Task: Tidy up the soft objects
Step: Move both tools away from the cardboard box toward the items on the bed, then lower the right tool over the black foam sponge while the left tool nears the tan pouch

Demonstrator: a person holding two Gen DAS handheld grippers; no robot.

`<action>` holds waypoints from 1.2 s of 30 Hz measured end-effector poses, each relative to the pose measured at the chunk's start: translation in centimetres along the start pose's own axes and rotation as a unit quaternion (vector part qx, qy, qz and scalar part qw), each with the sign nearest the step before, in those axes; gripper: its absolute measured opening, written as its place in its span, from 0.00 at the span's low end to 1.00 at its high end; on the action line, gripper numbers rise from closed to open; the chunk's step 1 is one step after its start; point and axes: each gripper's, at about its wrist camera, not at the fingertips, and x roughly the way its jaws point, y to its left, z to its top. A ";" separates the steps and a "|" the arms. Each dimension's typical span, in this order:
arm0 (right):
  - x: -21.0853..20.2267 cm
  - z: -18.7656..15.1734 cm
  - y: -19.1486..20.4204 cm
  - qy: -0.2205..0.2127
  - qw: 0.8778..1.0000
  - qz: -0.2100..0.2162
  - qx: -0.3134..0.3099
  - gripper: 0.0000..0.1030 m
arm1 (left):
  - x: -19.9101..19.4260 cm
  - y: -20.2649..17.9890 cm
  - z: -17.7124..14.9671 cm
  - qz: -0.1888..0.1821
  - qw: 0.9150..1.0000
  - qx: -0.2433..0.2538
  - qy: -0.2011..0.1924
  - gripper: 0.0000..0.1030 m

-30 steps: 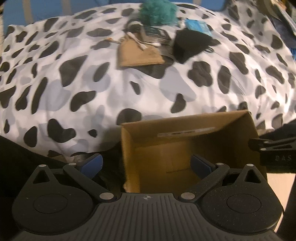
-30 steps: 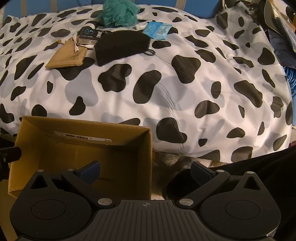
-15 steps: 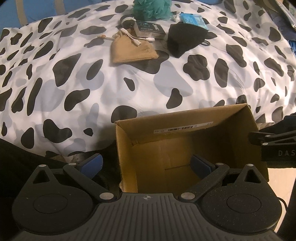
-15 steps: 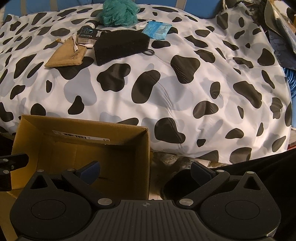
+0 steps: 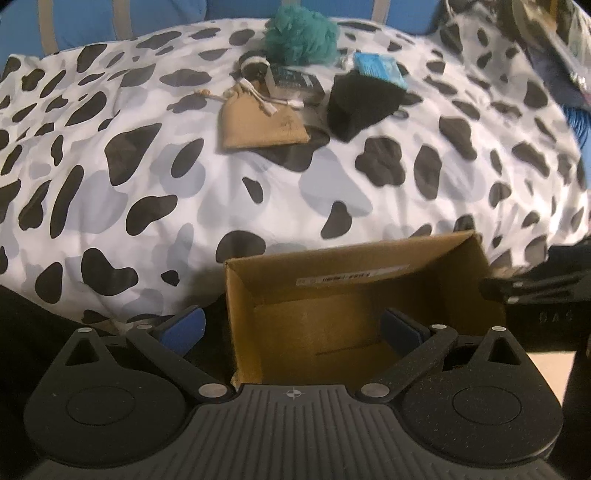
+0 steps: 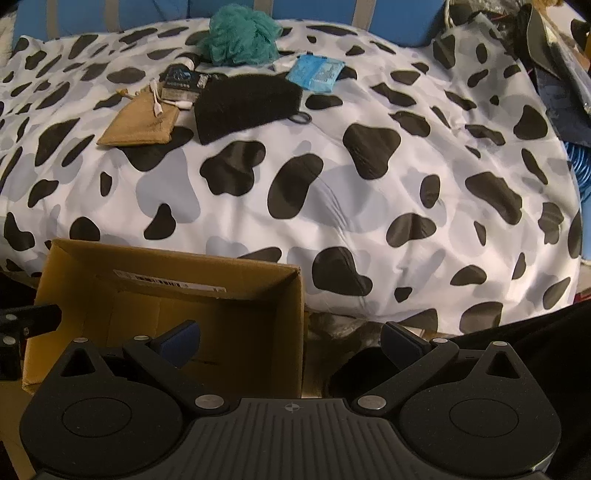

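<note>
Both grippers are spread wide and hold nothing. The left gripper [image 5: 291, 328] straddles the left wall of the open cardboard box [image 5: 354, 266]: one finger outside it, one over its bare floor. The right gripper [image 6: 291, 339] straddles the right wall of the same box [image 6: 170, 273], with one finger inside and one outside.

The soft objects lie well ahead of both sets of jaws, at the far side of the spotted blanket [image 6: 332, 177], well apart from the box. From the left jaws, the tan pouch [image 5: 258, 122] lies ahead and slightly left; the black cloth [image 5: 358, 103] lies ahead and slightly right. From the right jaws, both lie ahead and left. The cloth's long axis [image 6: 247, 103] runs roughly crosswise to the right jaws. A green puff [image 6: 240, 35] sits farthest. Neither gripper is clearly nearer; the pouch [image 6: 140, 125] likely suits the left.
</note>
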 end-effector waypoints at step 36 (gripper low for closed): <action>1.8 8.5 -1.6 -0.077 0.989 0.120 -0.031 1.00 | 0.8 3.8 7.0 0.016 0.993 -0.025 -0.118 1.00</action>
